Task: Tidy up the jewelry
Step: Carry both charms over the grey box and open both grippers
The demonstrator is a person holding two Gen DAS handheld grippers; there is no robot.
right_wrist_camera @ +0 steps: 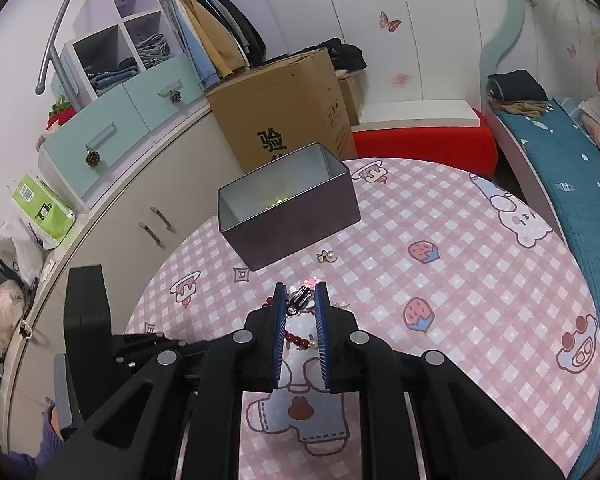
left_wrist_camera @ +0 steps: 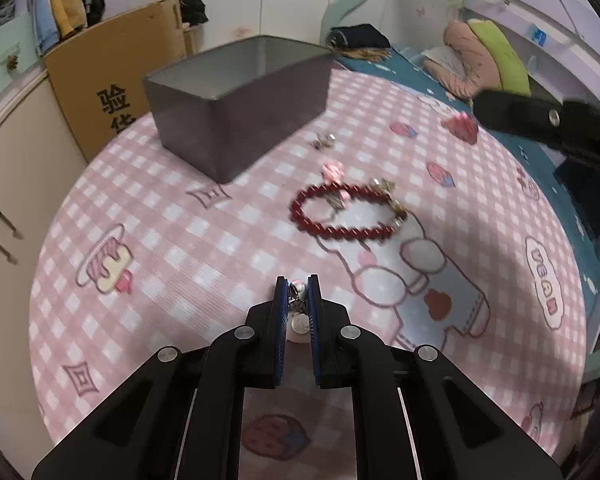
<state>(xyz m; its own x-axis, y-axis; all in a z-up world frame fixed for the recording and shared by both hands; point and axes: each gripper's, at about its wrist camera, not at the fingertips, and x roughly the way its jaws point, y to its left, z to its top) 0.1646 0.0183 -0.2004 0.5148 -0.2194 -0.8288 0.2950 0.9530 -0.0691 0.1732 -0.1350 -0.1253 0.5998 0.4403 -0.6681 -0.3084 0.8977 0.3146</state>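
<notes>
The tablecloth (left_wrist_camera: 160, 216) is a pink-and-white check printed with cartoon bears, strawberries and cupcakes; on it the tin box (left_wrist_camera: 240, 120) is plain dull grey, and the bead bracelet (left_wrist_camera: 340, 216) is deep red with small gold-toned links. Both the left gripper (left_wrist_camera: 297, 294) and the right gripper (right_wrist_camera: 301, 300) are black with blue finger pads; the cardboard carton (right_wrist_camera: 284, 112) is brown with black characters; the bedspread (right_wrist_camera: 572, 184) is teal with white marks.
</notes>
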